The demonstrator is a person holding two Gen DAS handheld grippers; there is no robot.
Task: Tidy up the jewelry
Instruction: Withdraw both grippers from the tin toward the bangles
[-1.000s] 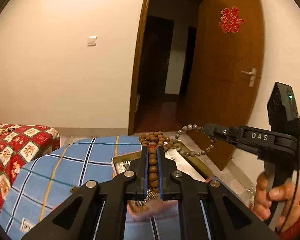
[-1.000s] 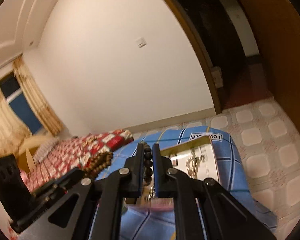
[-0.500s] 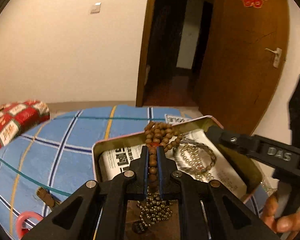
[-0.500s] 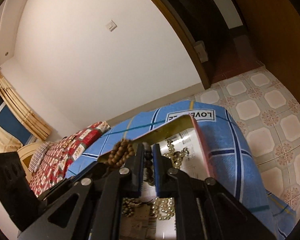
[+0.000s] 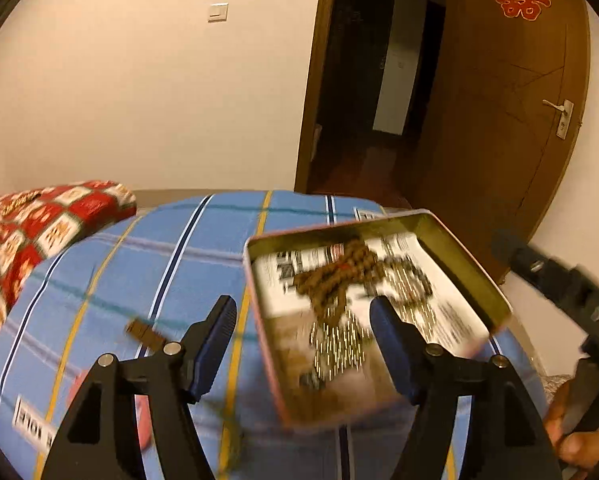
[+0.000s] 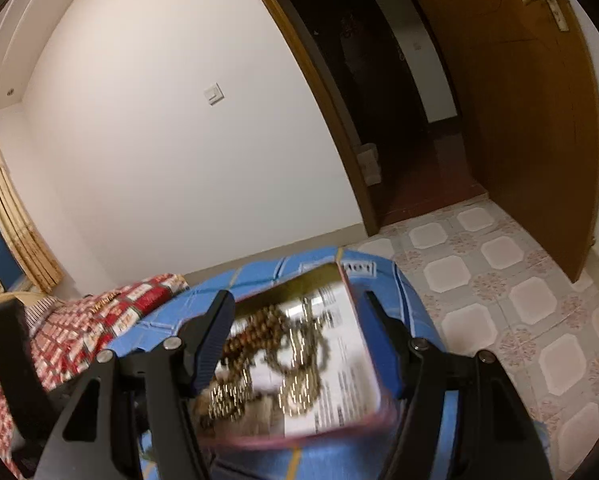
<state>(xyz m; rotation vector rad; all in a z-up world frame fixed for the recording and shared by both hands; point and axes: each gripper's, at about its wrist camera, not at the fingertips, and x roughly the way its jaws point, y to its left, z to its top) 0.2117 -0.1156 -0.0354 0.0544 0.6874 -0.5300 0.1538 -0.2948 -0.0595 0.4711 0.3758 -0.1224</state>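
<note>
An open metal tin (image 5: 465,266) with a pink rim lies on a blue plaid cloth (image 5: 147,264). Inside lie a brown wooden bead strand (image 5: 335,276), a grey bead bracelet (image 5: 409,280) and a gold chain (image 5: 339,344), on printed paper. My left gripper (image 5: 303,320) is open and empty above the tin's near left part. My right gripper (image 6: 299,320) is open and empty above the tin (image 6: 339,360), with the brown beads (image 6: 255,328) and the gold chain (image 6: 299,384) between its fingers in view. The right gripper also shows in the left wrist view (image 5: 555,280).
A small brown piece (image 5: 145,332) and a pink ring (image 5: 139,412) lie on the cloth left of the tin. A red patterned bedspread (image 5: 39,224) is at the far left. An open wooden door (image 5: 499,112) and tiled floor (image 6: 499,312) are to the right.
Both grippers have opened and let go of their bead strands, which now lie in the tin. Both grippers have pulled back a little; the view is blurred by motion.
</note>
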